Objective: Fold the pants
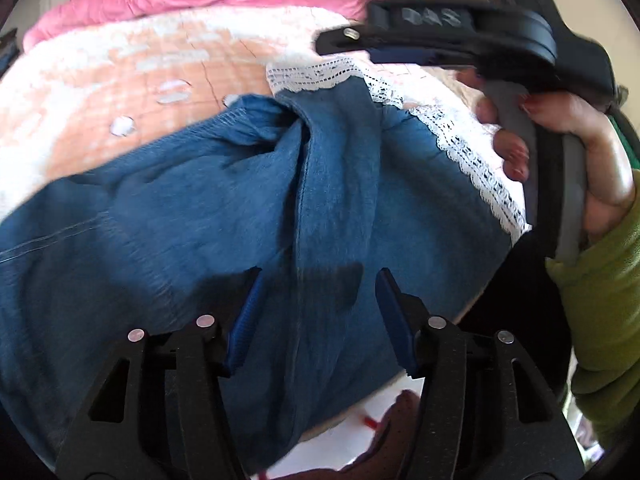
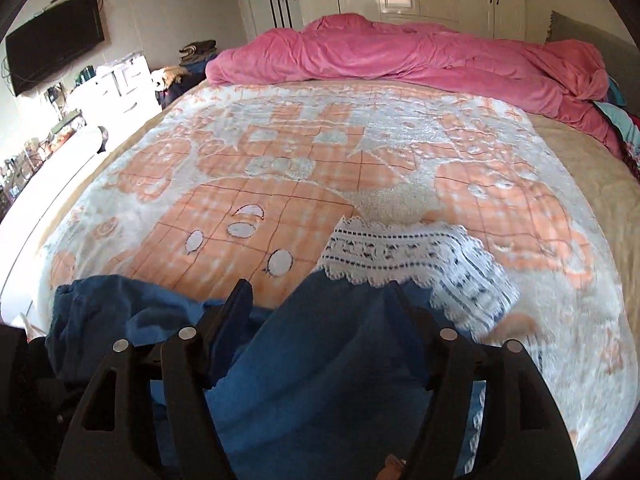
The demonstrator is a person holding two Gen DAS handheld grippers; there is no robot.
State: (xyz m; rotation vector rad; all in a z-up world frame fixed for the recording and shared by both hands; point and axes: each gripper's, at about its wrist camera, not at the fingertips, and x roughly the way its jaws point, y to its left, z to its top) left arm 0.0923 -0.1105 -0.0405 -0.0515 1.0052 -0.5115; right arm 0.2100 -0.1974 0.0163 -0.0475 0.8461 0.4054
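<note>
Nearest the left wrist camera, the left gripper (image 1: 318,280) has its blue-padded fingers (image 1: 244,320) standing apart above the blue pants (image 1: 200,208), which spread beneath them; no cloth is pinched between the pads. Up at two o'clock, a hand (image 1: 576,152) in a green sleeve (image 1: 608,300) holds the other tool's handle. Likewise, in the right wrist view the right gripper (image 2: 318,292) is spread wide, a pant leg running up between its fingers (image 2: 236,312) with the pads clear of it. Just beyond, at twelve o'clock, lies the leg's white lace hem (image 2: 396,252) on the orange-and-white blanket (image 2: 280,152). Farthest off, a pink duvet (image 2: 400,52) is heaped across the bed.
</note>
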